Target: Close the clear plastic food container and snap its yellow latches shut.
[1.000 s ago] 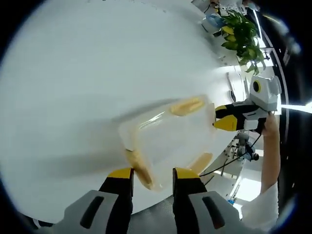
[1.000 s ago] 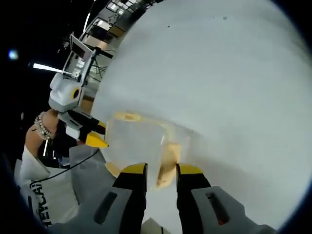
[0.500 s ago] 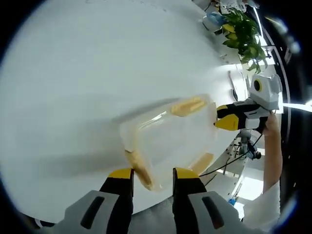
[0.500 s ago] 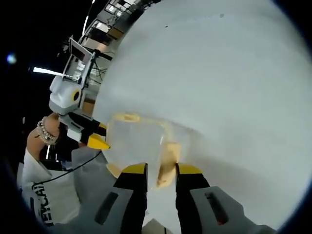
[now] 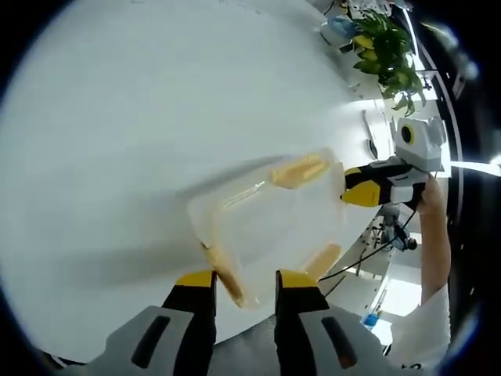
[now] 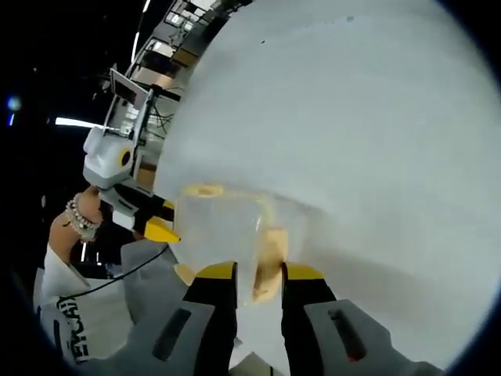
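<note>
Both grippers bracketing the clear container at opposite ends, latches next

Left gripper [image 5: 244, 280] and right gripper [image 6: 257, 271] each have jaws parted a little around a yellow latch [image 5: 224, 270], can't tell if they're actually pinching; the container [image 5: 270, 223] sits near the table [image 5: 141, 117] edge, so imo an uneven push could slide it off or leave the far latch [image 5: 299, 169] unsnapped

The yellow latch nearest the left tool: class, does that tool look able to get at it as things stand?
Probably yes. The yellow latch lies just ahead of the left tool, between its parted jaw tips on the clear container, with nothing between them.
</note>
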`<state>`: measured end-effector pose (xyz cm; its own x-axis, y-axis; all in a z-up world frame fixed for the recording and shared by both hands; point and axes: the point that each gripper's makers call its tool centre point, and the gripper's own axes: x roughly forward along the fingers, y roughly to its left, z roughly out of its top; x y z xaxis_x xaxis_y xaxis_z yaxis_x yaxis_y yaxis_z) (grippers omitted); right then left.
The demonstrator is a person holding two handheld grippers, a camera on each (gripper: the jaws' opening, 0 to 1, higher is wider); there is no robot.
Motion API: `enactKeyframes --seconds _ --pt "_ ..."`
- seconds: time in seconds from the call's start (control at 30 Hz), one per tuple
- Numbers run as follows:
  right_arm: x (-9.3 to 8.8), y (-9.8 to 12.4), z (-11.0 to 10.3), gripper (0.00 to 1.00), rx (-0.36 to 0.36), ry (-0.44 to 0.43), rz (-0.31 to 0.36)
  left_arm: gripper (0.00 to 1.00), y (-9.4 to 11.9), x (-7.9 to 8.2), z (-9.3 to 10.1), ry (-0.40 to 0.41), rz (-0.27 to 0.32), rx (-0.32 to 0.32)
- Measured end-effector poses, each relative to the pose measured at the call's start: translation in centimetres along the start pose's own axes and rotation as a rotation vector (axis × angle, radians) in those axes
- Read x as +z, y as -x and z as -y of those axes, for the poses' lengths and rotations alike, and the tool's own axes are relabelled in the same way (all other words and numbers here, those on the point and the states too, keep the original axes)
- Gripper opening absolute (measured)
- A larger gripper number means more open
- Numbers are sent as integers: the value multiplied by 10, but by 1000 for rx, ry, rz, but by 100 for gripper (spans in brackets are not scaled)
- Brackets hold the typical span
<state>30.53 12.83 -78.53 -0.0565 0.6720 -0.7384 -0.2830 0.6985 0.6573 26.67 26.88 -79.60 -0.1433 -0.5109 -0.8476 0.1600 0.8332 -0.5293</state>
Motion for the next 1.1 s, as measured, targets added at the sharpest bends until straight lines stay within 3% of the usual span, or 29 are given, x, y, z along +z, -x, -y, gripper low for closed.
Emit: enactKeyframes --seconds 0.23,0.27,0.33,0.6,1.1 --pt "-2 0 0 15 33 -28 22 22 4 3 -7 0 2 2" --pt "4 1 -1 15 43 -59 52 22 5 4 -8 -2 0 3" --pt "2 5 -1 15 66 -54 35 22 7 5 -10 -1 -2 0" --pt "2 10 0 16 51 -38 31 22 12 5 -12 -8 -8 2" --pt "-4 7 1 16 36 -77 108 23 13 4 -8 -27 0 1"
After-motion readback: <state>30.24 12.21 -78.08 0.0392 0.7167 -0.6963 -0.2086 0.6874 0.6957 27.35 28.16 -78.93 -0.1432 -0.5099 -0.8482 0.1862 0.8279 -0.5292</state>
